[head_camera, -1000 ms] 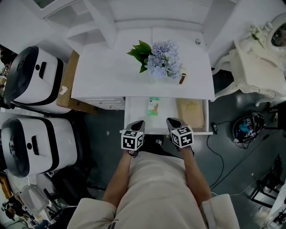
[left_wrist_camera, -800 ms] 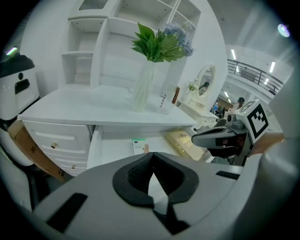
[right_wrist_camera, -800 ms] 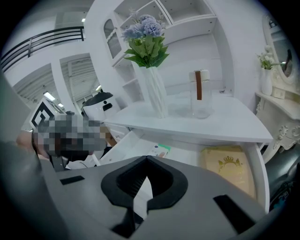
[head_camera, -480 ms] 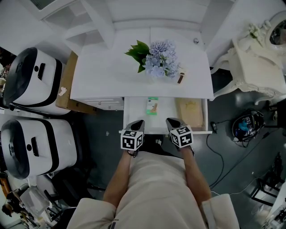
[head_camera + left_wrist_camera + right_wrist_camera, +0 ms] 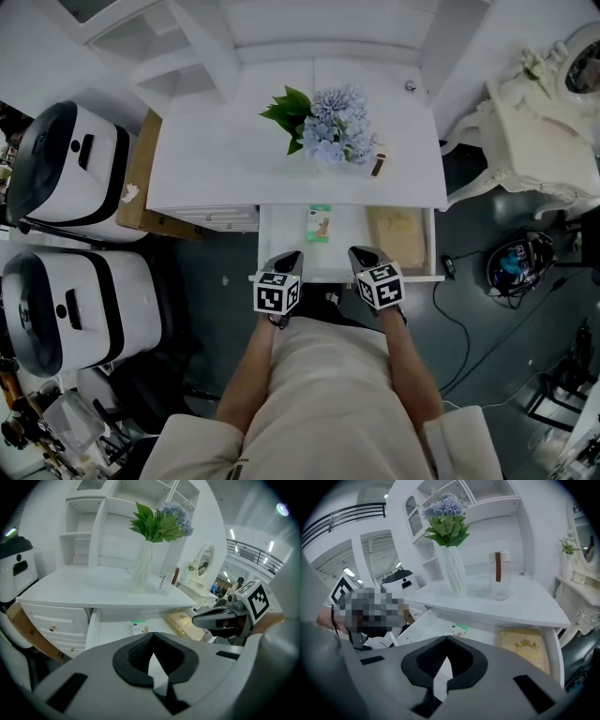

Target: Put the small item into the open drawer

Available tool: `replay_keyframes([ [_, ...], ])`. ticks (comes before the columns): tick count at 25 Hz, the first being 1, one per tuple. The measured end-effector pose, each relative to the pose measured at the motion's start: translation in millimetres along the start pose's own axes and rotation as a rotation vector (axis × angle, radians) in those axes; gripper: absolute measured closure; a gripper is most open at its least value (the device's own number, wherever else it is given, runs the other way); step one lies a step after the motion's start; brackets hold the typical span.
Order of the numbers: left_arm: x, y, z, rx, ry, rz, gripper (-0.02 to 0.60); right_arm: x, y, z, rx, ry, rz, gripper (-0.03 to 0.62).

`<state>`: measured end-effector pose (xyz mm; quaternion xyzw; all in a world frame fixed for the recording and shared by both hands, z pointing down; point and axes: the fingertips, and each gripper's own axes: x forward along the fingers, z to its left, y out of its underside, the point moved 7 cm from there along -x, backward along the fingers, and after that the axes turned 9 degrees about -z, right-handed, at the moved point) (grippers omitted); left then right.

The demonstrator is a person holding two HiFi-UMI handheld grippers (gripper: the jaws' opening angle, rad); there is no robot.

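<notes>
Tongs: we hold left tongs and right tongs both closed, empty.
Drawer: open, just ahead of both tips.
Pack: inside it, ahead, between the tongs.
Progress: we judge the placing done; nothing left.

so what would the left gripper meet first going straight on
Probably the green-topped packet in the open drawer, just ahead of the left gripper; depth is hard to judge.

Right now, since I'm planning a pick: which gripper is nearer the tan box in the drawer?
Right. The right gripper sits at the drawer front, just left of the tan box; the left gripper is farther left.
</notes>
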<state>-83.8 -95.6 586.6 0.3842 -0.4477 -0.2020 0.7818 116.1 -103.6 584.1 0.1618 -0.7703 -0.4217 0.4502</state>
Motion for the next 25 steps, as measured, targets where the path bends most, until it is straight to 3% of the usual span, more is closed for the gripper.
replay_keyframes([
  [25,4.8,0.2,5.2,-0.007,0.005,0.016,0.565,8.4,-1.4,-0.4,-0.003,-0.008,0.02,0.569],
])
